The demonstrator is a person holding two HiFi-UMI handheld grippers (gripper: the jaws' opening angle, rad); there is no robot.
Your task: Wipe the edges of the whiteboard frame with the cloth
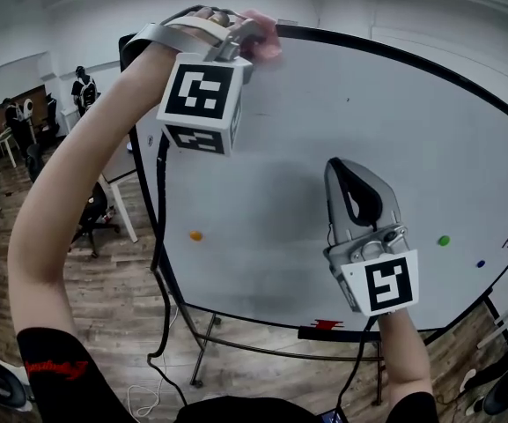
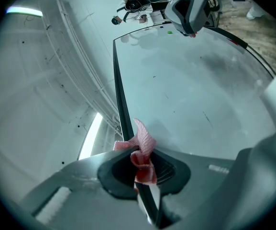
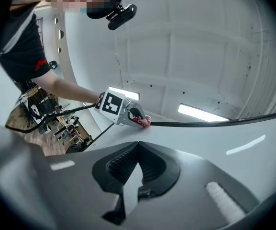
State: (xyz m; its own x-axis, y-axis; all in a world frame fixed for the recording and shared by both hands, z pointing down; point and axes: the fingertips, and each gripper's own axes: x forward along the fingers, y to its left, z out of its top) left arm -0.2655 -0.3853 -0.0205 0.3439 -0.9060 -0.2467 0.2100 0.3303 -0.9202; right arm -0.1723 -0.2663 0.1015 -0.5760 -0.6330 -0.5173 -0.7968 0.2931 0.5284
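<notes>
The whiteboard (image 1: 342,122) has a thin black frame (image 1: 368,38). My left gripper (image 1: 249,40) is raised to the frame's top edge near the upper left corner, shut on a pink cloth (image 1: 267,44) that lies against the frame. In the left gripper view the cloth (image 2: 145,140) bunches between the jaws of the left gripper (image 2: 143,163), straddling the black frame (image 2: 120,87). My right gripper (image 1: 341,167) hovers lower in front of the board's face, shut with nothing in it. The right gripper view shows that gripper (image 3: 137,148) and, beyond it, the left gripper (image 3: 128,113) with the cloth (image 3: 145,122).
Orange (image 1: 195,235), green (image 1: 444,241) and blue (image 1: 480,263) magnets sit on the board. A red item (image 1: 327,326) lies on its lower ledge. The metal stand (image 1: 202,351) rests on wood flooring, with a cable (image 1: 160,236) hanging at the board's left. Chairs and people (image 1: 82,86) are far left.
</notes>
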